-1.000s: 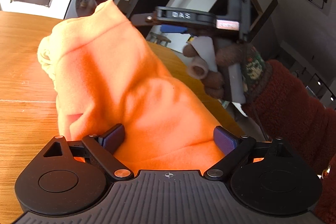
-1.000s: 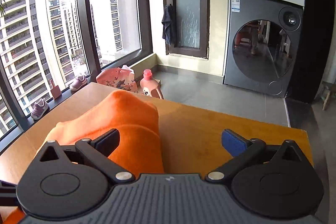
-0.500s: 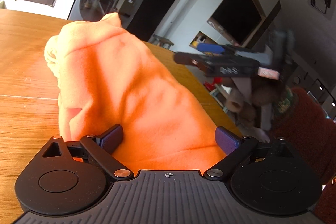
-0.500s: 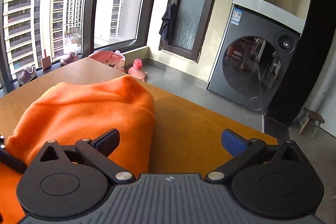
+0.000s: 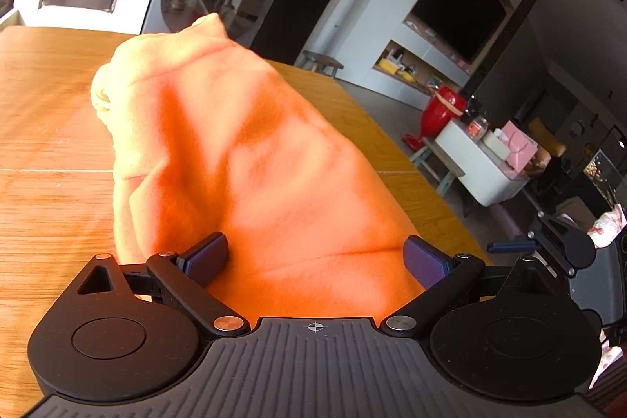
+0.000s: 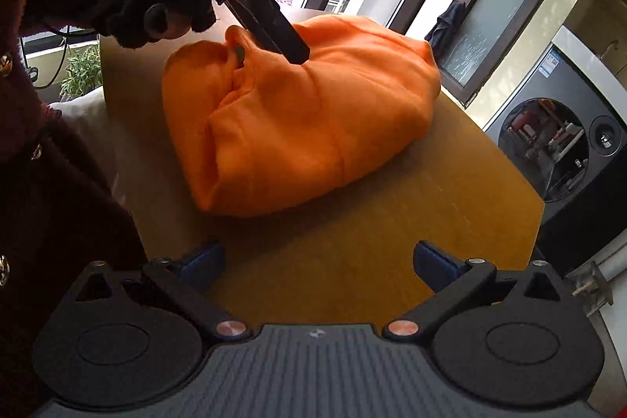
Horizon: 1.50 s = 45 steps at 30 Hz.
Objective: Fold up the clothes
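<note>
1. garment (image 6: 313, 128): orange fleece, bundled into a loose mound on the table (image 6: 450, 230). in the right wrist view it fills the middle and upper middle of the frame; in the left wrist view it runs from the lower centre up to the upper left. the folds are rounded, not creased flat.

2. left claw (image 5: 317, 261): its jaws stand wide, with cloth bulging up between the two blue pads (image 5: 205, 255). you grip nothing here; the pads only flank the fleece. in the right wrist view the same tool shows at upper left, its tip pressed down into the top of the mound.

3. right claw (image 6: 319, 261): jaws spread, nothing between them but bare table, well clear of the cloth at the bottom of the frame.

4. risk, spring-back: thick fleece looks likely to puff open once you lift the left tool, because no fold is pinned by a grip.

5. risk, snag: if you close the left jaws now you may catch several layers at once and drag the whole bundle when you pull away.

6. risk, slide: the wood looks smooth, so a sideways push could shift the mound toward the near table edge at the left of the right wrist view.

7. risk, collision: bringing the right claw in across the mound could knock the left tool.
</note>
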Tool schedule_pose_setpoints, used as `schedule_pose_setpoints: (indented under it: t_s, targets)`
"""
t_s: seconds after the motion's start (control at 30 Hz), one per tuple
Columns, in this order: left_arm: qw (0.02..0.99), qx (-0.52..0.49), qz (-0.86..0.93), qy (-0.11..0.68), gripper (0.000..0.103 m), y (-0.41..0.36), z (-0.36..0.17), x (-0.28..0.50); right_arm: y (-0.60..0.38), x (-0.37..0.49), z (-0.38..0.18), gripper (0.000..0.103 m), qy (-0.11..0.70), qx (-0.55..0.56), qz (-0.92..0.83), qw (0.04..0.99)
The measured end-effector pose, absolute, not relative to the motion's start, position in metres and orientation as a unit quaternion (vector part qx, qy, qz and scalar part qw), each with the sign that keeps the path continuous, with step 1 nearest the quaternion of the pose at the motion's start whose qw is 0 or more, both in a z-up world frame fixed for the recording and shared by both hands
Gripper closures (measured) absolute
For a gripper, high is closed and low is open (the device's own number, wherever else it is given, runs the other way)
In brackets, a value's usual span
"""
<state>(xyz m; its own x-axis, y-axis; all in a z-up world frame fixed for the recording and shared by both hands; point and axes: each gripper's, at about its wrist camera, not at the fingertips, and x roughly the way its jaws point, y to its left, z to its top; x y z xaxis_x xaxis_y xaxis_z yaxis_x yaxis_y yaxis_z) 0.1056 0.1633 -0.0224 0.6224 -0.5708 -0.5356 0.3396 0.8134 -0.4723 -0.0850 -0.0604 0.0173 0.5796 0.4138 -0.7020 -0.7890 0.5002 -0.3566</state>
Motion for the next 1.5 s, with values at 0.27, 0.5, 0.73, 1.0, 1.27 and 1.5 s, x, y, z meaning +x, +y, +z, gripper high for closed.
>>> schedule_pose_setpoints:
  t_s: [0.27,0.5,0.73,1.0,1.27,1.5]
  targets:
    - [0.865,-0.215,-0.266,0.366,0.004,0.175,-0.026,0.117,-0.032,-0.087,-0.001,0.004,0.224,-0.302,0.405,0.833]
    - [0.87,-0.194,-0.271,0.362,0.004,0.174,-0.016,0.107,0.003,-0.071,0.006,0.045,0.17,-0.298,0.403,0.849]
    - [0.916,0.063,-0.276,0.283,0.0,0.147,0.022,0.04,-0.029,-0.013,0.029,0.069,0.296,-0.085,0.4,0.863]
    - [0.894,0.278,-0.249,0.249,0.0,0.099,-0.003,0.011,-0.05,0.019,0.022,0.07,0.353,0.028,0.393,0.849]
    - [0.9,0.203,-0.27,0.274,0.0,0.102,-0.019,0.047,-0.054,0.006,0.02,0.07,0.343,0.001,0.389,0.855]
    - [0.906,0.095,-0.281,0.301,0.001,0.12,-0.029,0.078,-0.057,-0.035,0.028,0.045,0.29,-0.131,0.388,0.865]
